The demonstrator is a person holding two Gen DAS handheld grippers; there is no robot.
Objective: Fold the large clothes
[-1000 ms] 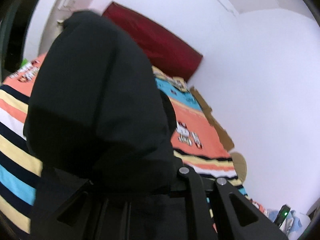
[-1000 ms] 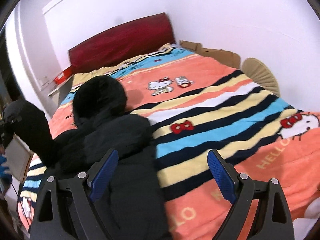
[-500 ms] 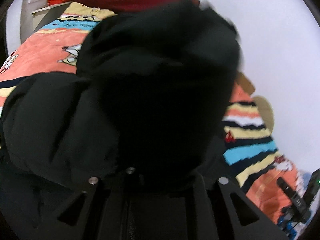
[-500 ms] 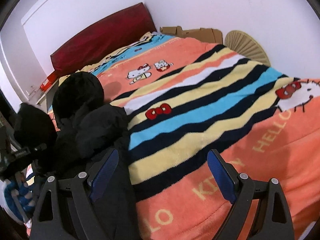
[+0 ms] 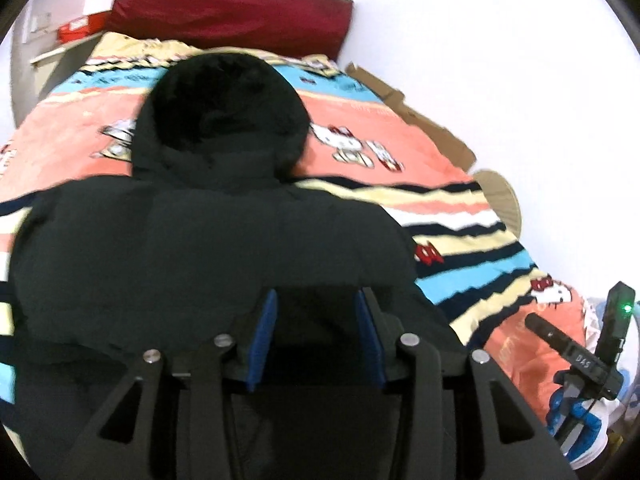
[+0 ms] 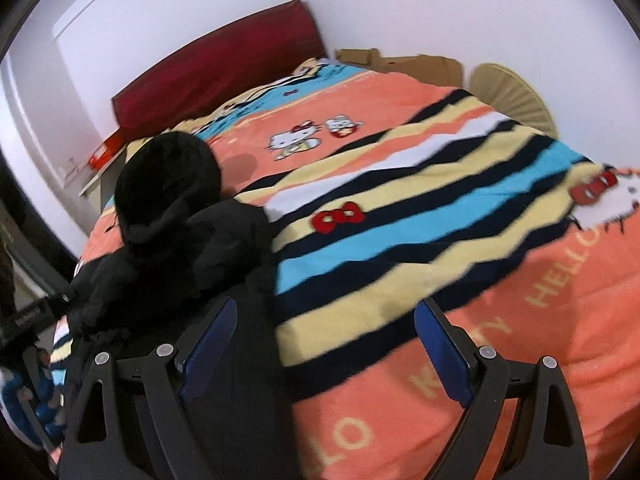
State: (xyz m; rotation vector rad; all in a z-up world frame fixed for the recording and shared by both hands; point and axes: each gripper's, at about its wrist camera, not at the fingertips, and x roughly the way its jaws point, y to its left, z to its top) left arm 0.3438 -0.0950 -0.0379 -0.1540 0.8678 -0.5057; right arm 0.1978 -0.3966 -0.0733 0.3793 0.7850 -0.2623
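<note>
A black hooded puffer jacket [image 5: 208, 240] lies on the striped Hello Kitty blanket [image 5: 400, 148], hood [image 5: 220, 116] toward the red headboard. My left gripper [image 5: 316, 320] hovers over the jacket's lower part with its blue pads apart and nothing between them. In the right wrist view the jacket [image 6: 188, 248] lies bunched at the left of the bed. My right gripper [image 6: 324, 344] is wide open and empty above the blanket [image 6: 440, 208], its left finger over the jacket's edge. The right gripper also shows in the left wrist view [image 5: 580, 364].
A red headboard [image 5: 232, 12] stands at the far end against the white wall. Flattened cardboard [image 6: 400, 60] and a round woven fan [image 6: 512, 92] sit between the bed's right side and the wall. A shelf with a red box [image 5: 76, 28] is at the far left.
My left gripper has opened and let go of the black jacket part it was carrying; that part now lies on the jacket. The right gripper stayed open and shifted slightly.
</note>
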